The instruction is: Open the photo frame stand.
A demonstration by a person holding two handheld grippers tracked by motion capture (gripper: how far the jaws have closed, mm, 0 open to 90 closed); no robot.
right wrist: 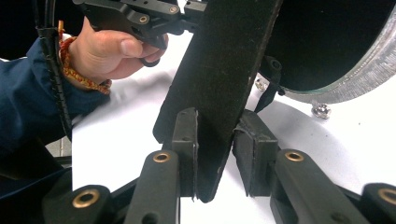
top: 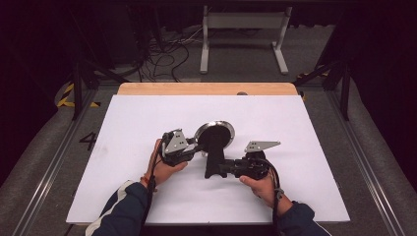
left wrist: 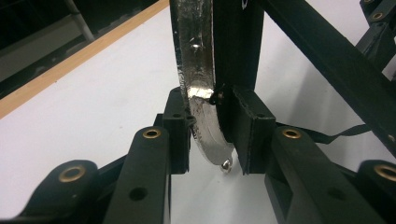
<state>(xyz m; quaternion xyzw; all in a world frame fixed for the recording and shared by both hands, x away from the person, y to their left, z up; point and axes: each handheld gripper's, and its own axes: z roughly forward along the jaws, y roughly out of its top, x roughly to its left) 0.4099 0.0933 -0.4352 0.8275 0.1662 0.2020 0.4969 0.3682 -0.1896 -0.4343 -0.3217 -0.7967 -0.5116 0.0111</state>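
On my left, the left gripper [top: 193, 147] sits in the person's left hand [top: 164, 169] over the middle of the white worktop [top: 128, 128]. Its fingers [left wrist: 180, 135] are clamped on the silvery metal rim of the round black pan with a flat black handle [top: 214, 133]. In the left gripper view the rim [left wrist: 198, 93] stands on edge between the two pads, one pad on the bright outer wall and the other against the dark inner side, and a small metal stud shows at the rim's lowest point.

The pan is at the centre of the worktop, between the two grippers, with its round body farther from the person and its handle [top: 215, 160] running back toward them. I cannot tell whether it rests on the worktop or is lifted just off it.

On my right, the right gripper [top: 223, 169] is held in the right hand [top: 263, 186] and comes in from the side. Its fingers [right wrist: 186, 140] are closed on the handle [right wrist: 219, 84] near its free end, one pad on each flat face. In the right gripper view, the left hand, with a woven orange wristband [right wrist: 74, 70] and a dark blue sleeve [right wrist: 28, 93], shows beyond the handle.
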